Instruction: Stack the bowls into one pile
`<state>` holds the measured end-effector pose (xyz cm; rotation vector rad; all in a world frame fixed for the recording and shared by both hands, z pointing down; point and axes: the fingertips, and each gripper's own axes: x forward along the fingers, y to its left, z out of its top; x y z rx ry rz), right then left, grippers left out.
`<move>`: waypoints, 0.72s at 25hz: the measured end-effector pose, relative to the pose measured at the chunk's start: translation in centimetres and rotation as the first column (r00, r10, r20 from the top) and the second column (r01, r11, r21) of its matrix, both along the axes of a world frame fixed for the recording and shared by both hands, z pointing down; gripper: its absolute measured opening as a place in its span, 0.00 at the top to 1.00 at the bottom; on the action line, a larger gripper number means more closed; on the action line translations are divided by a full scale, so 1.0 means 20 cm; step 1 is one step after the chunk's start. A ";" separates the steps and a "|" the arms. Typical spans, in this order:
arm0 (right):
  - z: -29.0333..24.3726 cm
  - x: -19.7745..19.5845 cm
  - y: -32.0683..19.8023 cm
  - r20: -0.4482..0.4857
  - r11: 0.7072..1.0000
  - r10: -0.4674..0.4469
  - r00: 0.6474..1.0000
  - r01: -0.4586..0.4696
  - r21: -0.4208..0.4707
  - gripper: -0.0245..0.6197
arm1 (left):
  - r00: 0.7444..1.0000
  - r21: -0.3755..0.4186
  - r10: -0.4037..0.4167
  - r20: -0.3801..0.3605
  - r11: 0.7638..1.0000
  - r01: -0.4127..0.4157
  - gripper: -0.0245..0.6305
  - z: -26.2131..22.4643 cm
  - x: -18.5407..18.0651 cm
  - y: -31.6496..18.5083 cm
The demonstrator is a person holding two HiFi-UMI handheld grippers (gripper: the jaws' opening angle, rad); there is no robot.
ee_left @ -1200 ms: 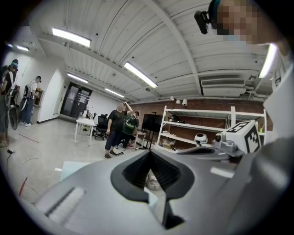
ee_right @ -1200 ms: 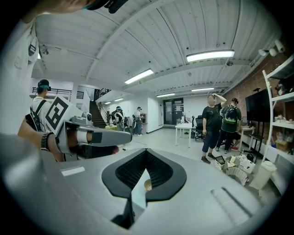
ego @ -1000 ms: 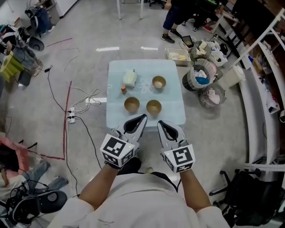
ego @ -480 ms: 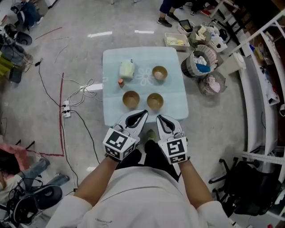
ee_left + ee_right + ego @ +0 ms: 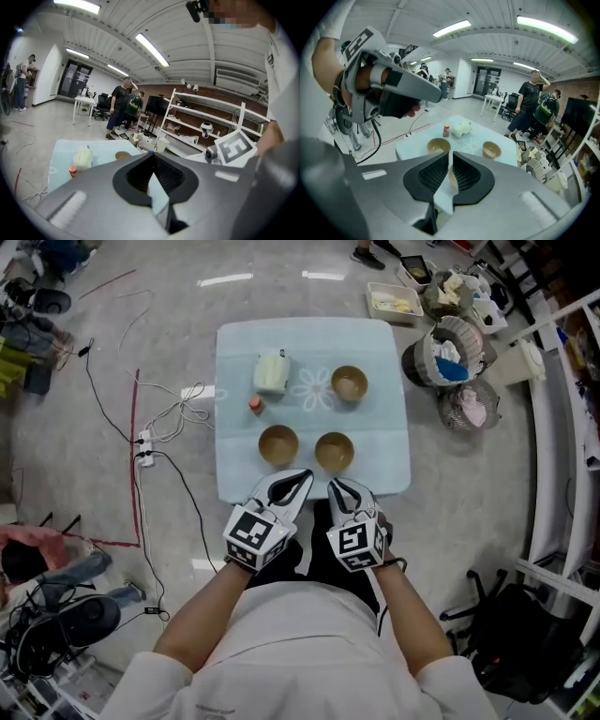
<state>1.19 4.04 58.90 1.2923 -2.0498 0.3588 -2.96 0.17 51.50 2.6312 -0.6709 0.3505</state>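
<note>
The left tool [image 5: 298, 480] and the right tool [image 5: 337, 487] are held side by side, close together but not touching. In the head view their tips lie over the near edge of the counter [image 5: 382, 460]. Each tool's own view shows its jaws clenched tip to tip, with only a thin slit between the pads and nothing gripped.

Just beyond the tips two of the bowls stand on the pale blue counter top. The near left bowl [image 5: 278, 444] and the near right bowl [image 5: 334, 452] sit next to each other with a small gap between them, both upright and brown. The far bowl [image 5: 349, 383] stands alone, farther back on the right and well apart from the pair, so no bowl rests in another.

On the left, level with the far bowl, are a small orange-capped bottle [image 5: 254, 405] and, just behind it, an off-white container [image 5: 271, 372]. A flower pattern [image 5: 310, 394] lies between the container and the far bowl.

On the floor left of the counter a power strip [image 5: 143, 448] lies among loose cables. To the right stand two round baskets [image 5: 473, 407] full of odds and ends, with a flat tray [image 5: 396, 302] beyond them. In the right gripper view, people [image 5: 529, 108] stand far back in the room.
</note>
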 end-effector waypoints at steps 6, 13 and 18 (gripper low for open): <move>0.36 0.07 -0.03 -0.165 0.982 -0.180 0.970 0.167 -0.093 0.89 | 0.998 -0.053 -0.014 0.053 0.998 0.017 0.95 0.19 0.10 -0.08; 0.68 0.12 -0.04 -0.345 0.919 -0.393 0.852 0.353 -0.177 0.85 | 0.995 -0.113 -0.043 0.090 0.992 0.053 0.95 0.34 0.13 -0.17; 0.80 0.13 -0.02 -0.394 0.893 -0.451 0.801 0.407 -0.194 0.84 | 0.992 -0.139 -0.061 0.106 0.987 0.076 0.95 0.41 0.13 -0.18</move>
